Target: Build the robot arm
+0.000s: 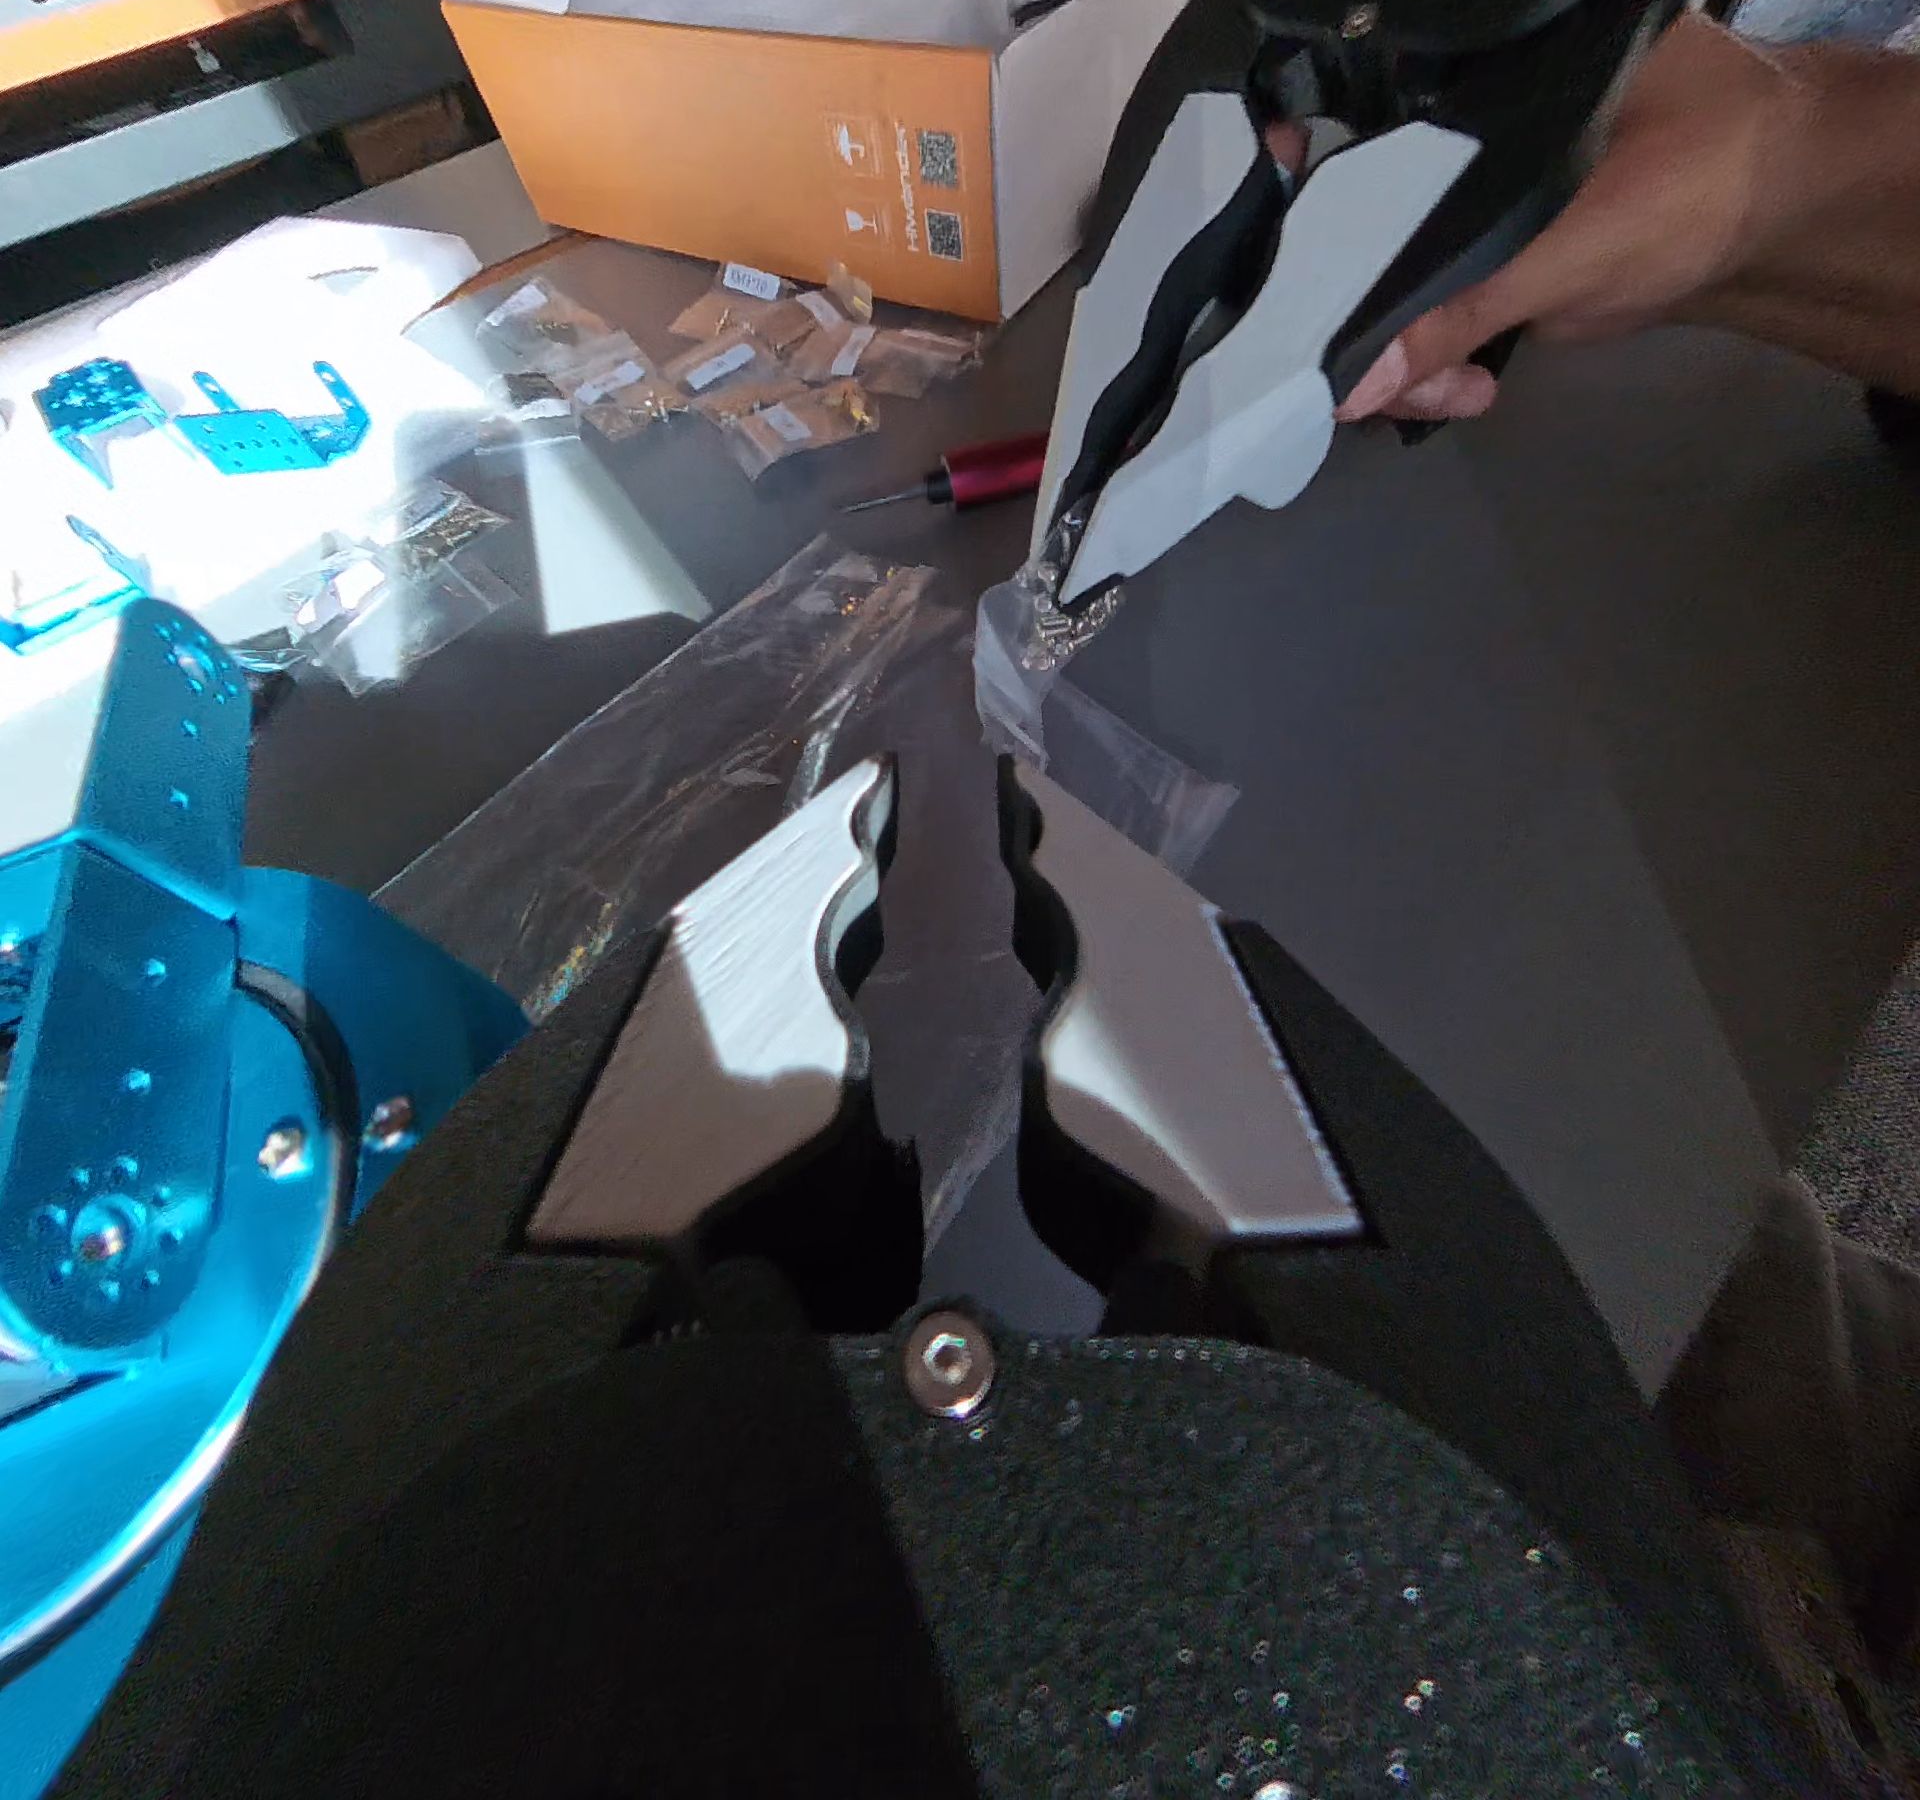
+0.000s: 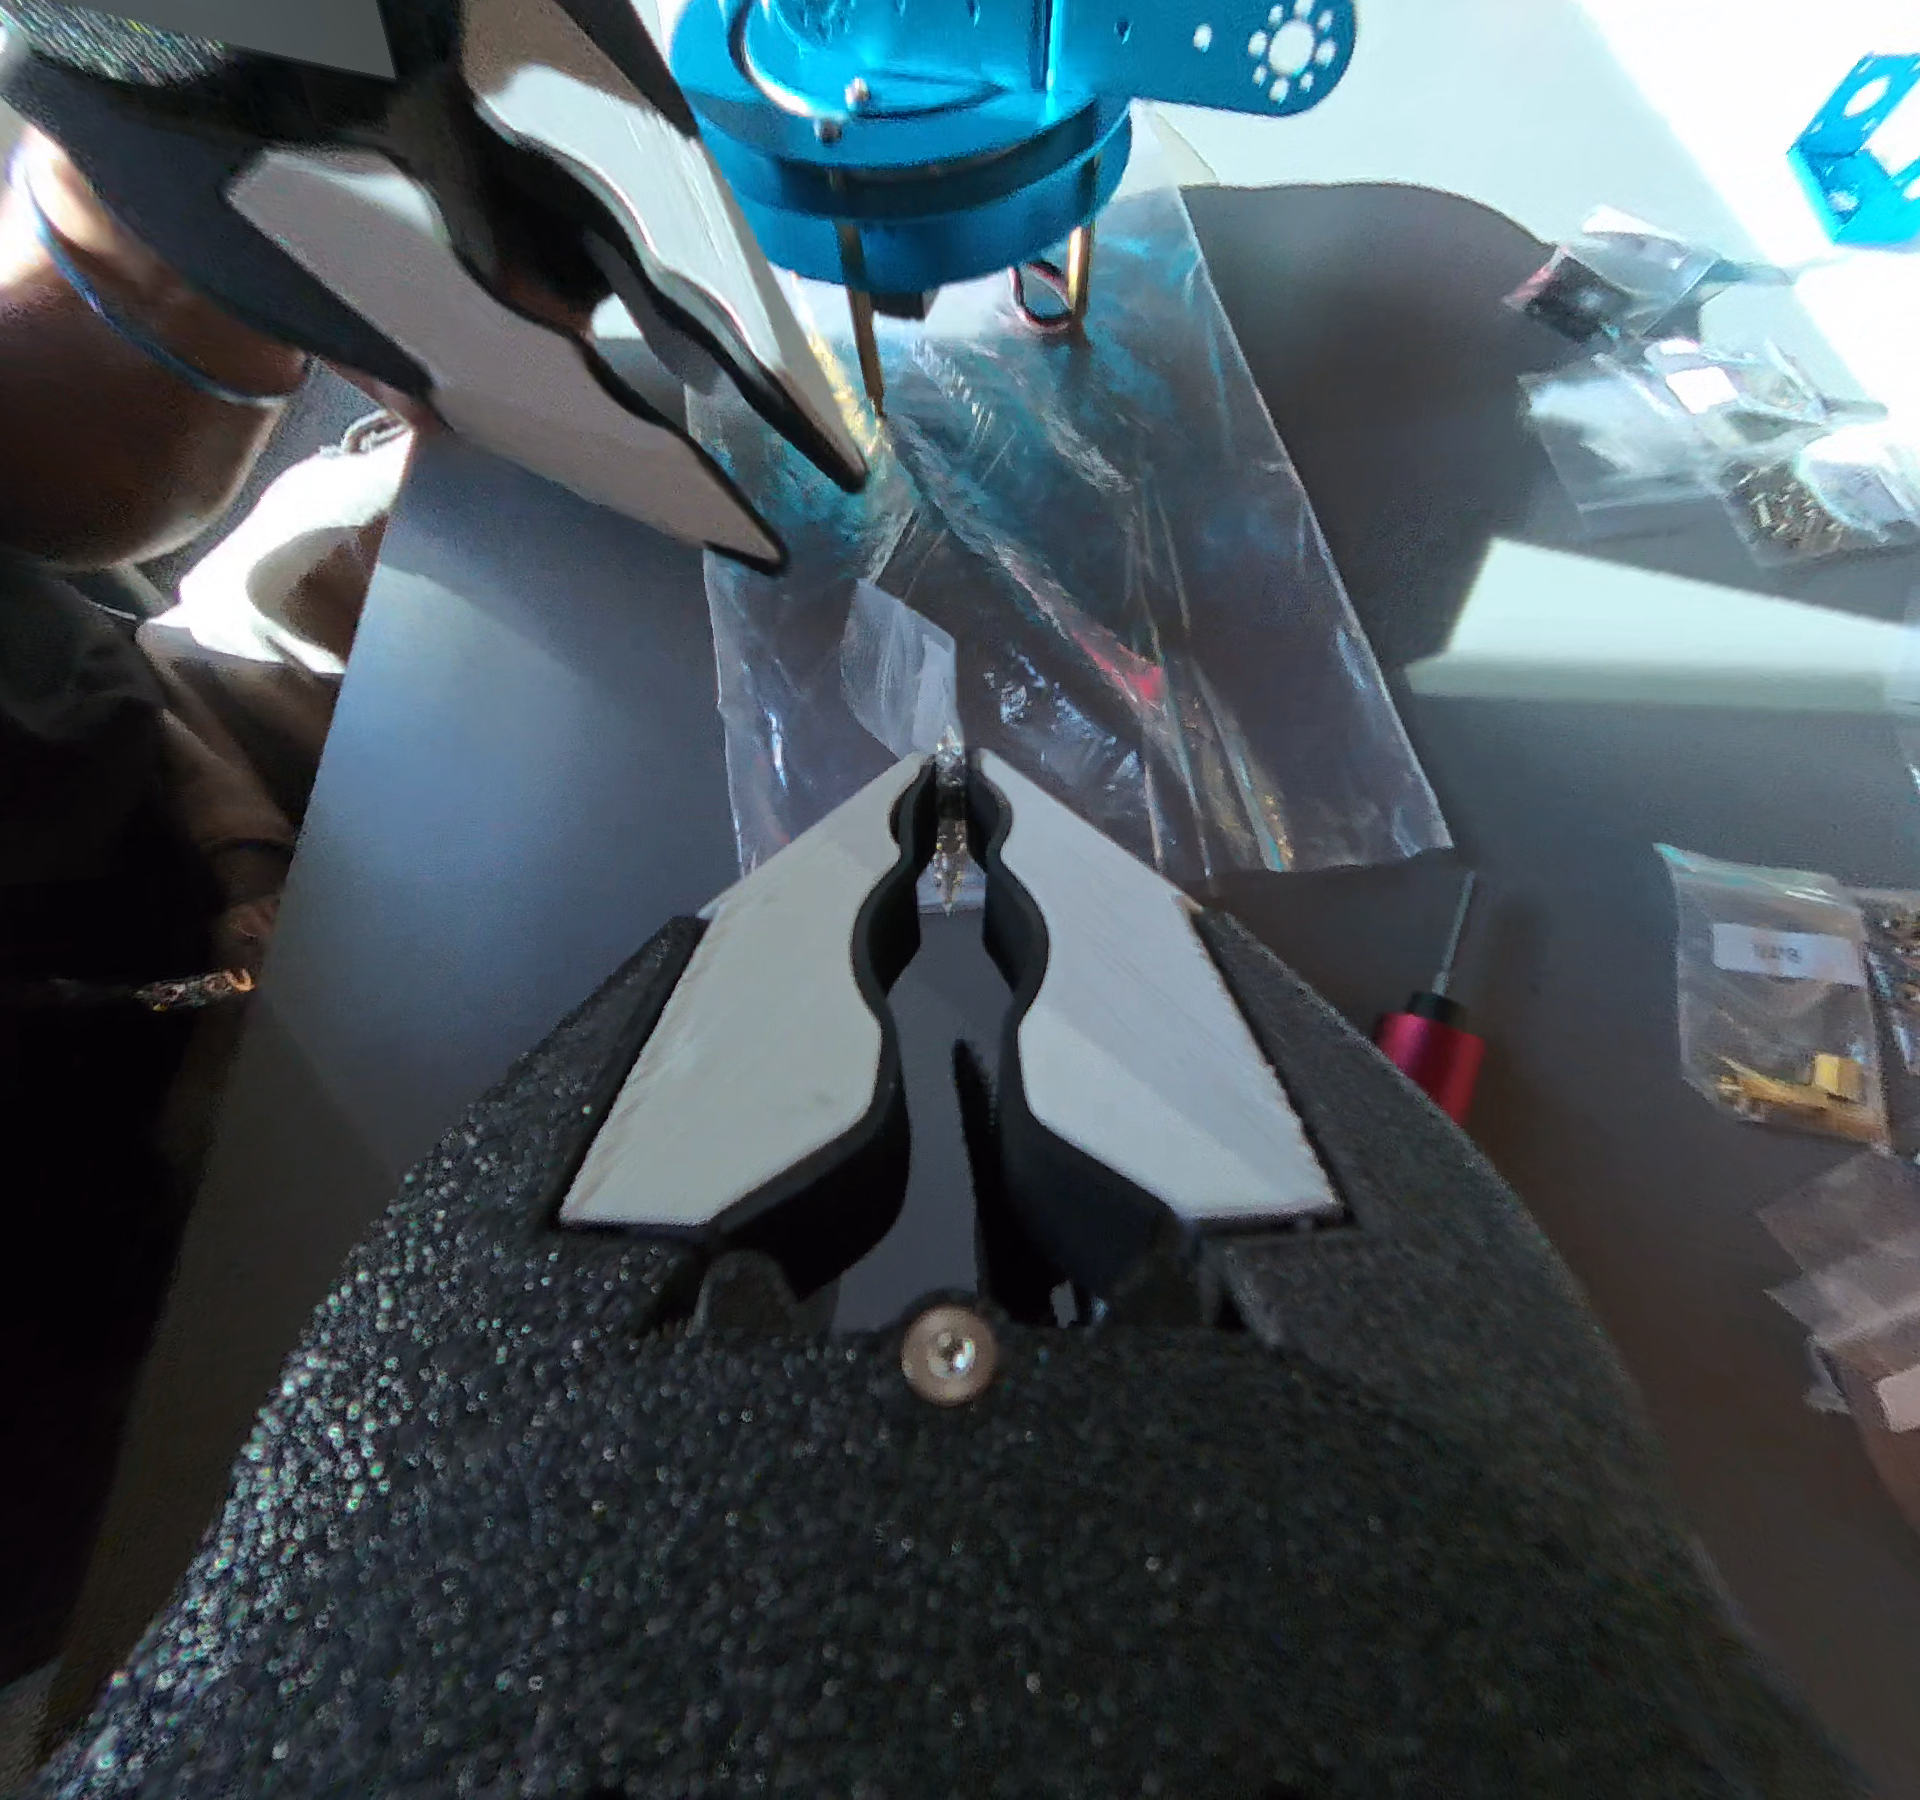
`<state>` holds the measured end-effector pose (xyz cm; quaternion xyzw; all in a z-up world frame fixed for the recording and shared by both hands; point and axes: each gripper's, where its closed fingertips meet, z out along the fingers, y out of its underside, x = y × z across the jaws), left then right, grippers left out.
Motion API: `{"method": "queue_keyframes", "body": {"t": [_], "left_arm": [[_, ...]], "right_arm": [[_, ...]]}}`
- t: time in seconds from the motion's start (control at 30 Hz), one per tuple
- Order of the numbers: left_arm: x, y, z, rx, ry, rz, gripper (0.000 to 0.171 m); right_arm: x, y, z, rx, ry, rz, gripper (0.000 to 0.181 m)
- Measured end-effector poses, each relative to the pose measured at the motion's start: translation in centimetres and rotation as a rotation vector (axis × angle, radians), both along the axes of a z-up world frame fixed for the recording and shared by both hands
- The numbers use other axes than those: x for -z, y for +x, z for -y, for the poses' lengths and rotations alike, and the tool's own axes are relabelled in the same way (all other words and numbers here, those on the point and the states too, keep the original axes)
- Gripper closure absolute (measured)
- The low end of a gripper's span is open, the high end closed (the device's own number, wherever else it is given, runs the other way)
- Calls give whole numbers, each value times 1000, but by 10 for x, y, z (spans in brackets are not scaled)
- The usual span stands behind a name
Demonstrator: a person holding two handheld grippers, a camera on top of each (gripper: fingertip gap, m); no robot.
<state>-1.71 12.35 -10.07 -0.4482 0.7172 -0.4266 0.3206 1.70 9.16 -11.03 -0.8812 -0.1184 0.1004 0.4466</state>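
Observation:
My right gripper (image 2: 950,763) is shut on a small clear bag of silver screws (image 2: 902,675) and holds it just above the dark table (image 2: 499,815). In the left wrist view the right gripper (image 1: 1070,597) comes down from the upper right, with the bag (image 1: 1039,670) hanging from its tips. My left gripper (image 1: 945,774) is open and empty, its tips just short of the bag's lower end. It also shows in the right wrist view (image 2: 810,519), over a large clear plastic sheet (image 2: 1122,628). A blue metal turntable assembly (image 2: 935,88) stands just beyond.
The blue assembly (image 1: 156,1023) is close on my left gripper's left. A red-handled screwdriver (image 1: 987,477) (image 2: 1429,1054) lies on the table. Several small bags of hardware (image 1: 727,368) (image 2: 1777,1002), blue brackets (image 1: 260,420) and an orange and white box (image 1: 779,140) lie farther back. My hands' fingertips stand some 6 cm from each other.

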Motion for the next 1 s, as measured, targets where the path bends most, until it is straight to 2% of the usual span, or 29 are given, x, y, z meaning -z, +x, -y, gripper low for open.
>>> {"method": "queue_keyframes", "body": {"t": [0.1, 0.27, 0.5, 0.67, 0.73, 0.77, 0.87, 0.93, 1.0], "left_arm": [[8, 13, -1, -29, 9, -44, 154], [14, 6, -3, 7, 10, -61, 154], [-5, -9, 16, 202, -114, 23, 154], [-10, -7, 24, 246, -154, 27, 154], [-10, -6, 28, 263, -165, 30, 157], [-11, -5, 29, 266, -172, 32, 167], [-18, -10, 34, 331, -246, 28, 171], [-33, -19, 40, 416, -369, 45, 171], [-39, -21, 40, 444, -425, 36, 171]], "right_arm": [[10, 0, 0, -35, 5, 158, 178], [7, -5, 1, -48, 6, 38, 178], [-17, -16, 6, -121, 80, -222, 178], [-26, -25, 7, -161, 107, -304, 178], [-26, -28, 8, -176, 105, -307, 178], [-28, -32, 9, -195, 107, -321, 178], [-32, -35, 13, -228, 112, -371, 178], [-43, -36, 17, -265, 153, -438, 178], [-50, -38, 17, -278, 187, -496, 178]]}}
